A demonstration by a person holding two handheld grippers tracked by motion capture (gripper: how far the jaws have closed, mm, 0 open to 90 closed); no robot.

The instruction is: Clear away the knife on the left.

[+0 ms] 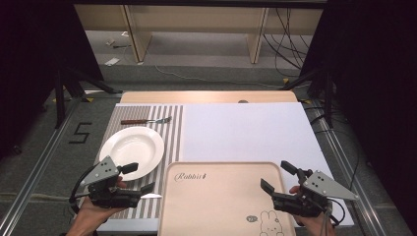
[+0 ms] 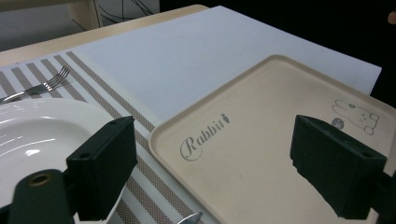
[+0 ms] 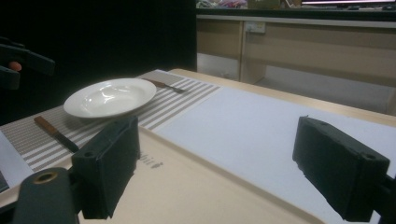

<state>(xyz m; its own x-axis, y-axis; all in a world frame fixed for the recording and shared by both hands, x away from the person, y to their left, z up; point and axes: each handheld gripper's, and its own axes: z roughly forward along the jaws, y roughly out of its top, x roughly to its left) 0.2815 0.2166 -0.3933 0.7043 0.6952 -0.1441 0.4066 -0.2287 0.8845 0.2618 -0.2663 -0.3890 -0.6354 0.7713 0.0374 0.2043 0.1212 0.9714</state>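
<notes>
1. Left gripper (image 1: 133, 178) hovers low over the striped placemat (image 1: 169, 132), jaws spread wide, gripping nothing, beside the white plate (image 1: 132, 150).
2. Knife (image 1: 153, 195) lies just under it, mostly hidden, blade tip toward the beige tray (image 1: 221, 206).
3. Right gripper (image 1: 278, 178) hangs released over the tray's right edge, jaws pointing forward-left.

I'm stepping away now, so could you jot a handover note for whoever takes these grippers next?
Left gripper: jaws open, holding nothing, at the near edge of the striped mat, between plate and tray.
Right gripper: jaws open, holding nothing, over the tray's right edge.
Plate sits on the mat, fork beyond it, knife on the mat's near side.
Done: nothing on the tray yet.
Left: probably loading plate and cutlery.
</notes>
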